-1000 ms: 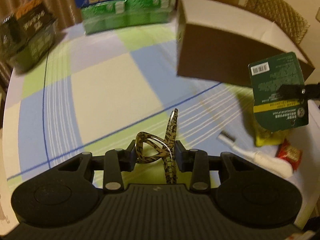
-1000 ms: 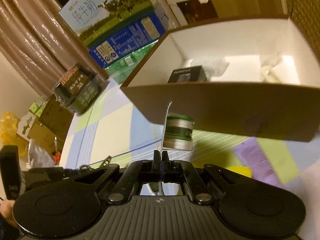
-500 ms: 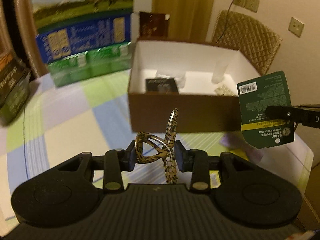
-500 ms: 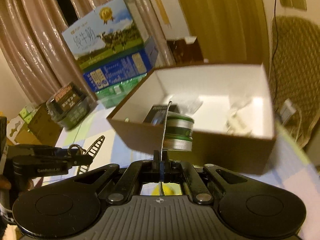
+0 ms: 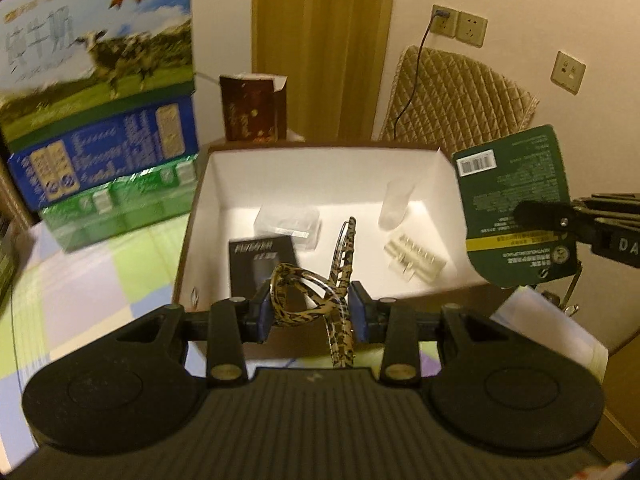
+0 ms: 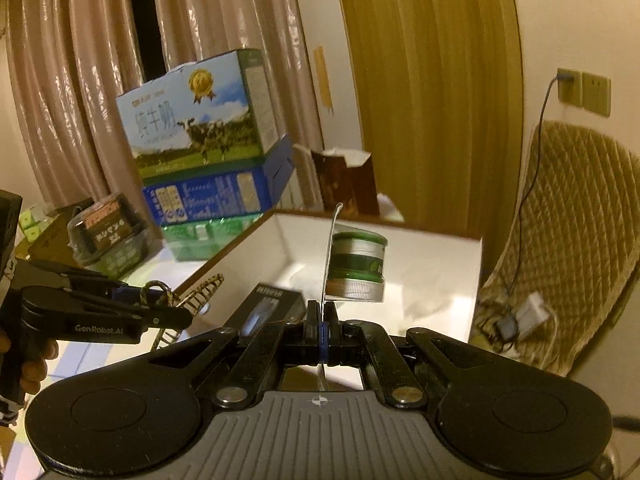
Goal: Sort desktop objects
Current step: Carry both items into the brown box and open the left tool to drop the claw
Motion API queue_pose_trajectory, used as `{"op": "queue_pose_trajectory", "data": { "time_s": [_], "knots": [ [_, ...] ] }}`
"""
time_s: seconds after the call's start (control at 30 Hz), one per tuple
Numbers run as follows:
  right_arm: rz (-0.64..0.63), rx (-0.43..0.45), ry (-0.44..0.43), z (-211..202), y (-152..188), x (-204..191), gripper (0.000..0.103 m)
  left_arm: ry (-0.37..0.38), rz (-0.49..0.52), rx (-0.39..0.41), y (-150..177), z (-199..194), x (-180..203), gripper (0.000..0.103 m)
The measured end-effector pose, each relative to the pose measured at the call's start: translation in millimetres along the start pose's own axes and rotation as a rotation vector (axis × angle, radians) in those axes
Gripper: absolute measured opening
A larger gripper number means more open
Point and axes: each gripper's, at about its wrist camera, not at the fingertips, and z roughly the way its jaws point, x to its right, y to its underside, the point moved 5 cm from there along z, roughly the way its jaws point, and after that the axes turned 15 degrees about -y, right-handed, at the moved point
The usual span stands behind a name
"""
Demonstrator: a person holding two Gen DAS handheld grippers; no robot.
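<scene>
The left hand-held gripper (image 5: 311,309) is clamped on a leopard-print hair claw clip (image 5: 316,294), its two blue-padded fingers (image 5: 262,311) pressing the clip's looped end from either side while the toothed arm stands up between them. It hangs over the near edge of an open cardboard box (image 5: 188,236), brown outside and white inside, which stands on a table (image 5: 80,280) covered by a pastel checked cloth. On the box floor lie a black carton with pale lettering (image 5: 262,260), a clear plastic case (image 5: 289,222), a frosted translucent tube leaning at the far wall (image 5: 396,204) and a pale ribbed piece (image 5: 414,260). The right hand-held gripper (image 6: 322,320) has its jaws fully closed on the thin edge of a green backing card (image 5: 516,208), seen flat with a barcode in the left wrist view and edge-on in the right wrist view, where a green and silver round tin (image 6: 357,266) fixed to the card hangs over the box. Beyond the box stand stacked milk cartons (image 5: 100,92) in white, blue and green, and a dark brown paper bag (image 5: 252,108). A quilted chair back (image 5: 456,104) stands by the wall, with a cable running to a wall socket (image 5: 444,24). In the right wrist view, fingers of the person's hand (image 6: 34,364) wrap the left gripper's handle.
</scene>
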Motion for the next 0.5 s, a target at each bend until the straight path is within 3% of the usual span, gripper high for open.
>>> {"op": "queue_pose_trajectory", "data": {
  "time_s": [0.2, 0.5],
  "knots": [
    [-0.036, -0.010, 0.012, 13.1, -15.8, 21.2, 0.000, 0.011, -0.004, 0.013, -31.8, 19.2, 16.7, 0.033],
    [0.043, -0.078, 0.009, 47.3, -18.9, 66.6, 0.000, 0.002, -0.032, -0.061, -49.3, 67.5, 36.4, 0.033]
  ]
}}
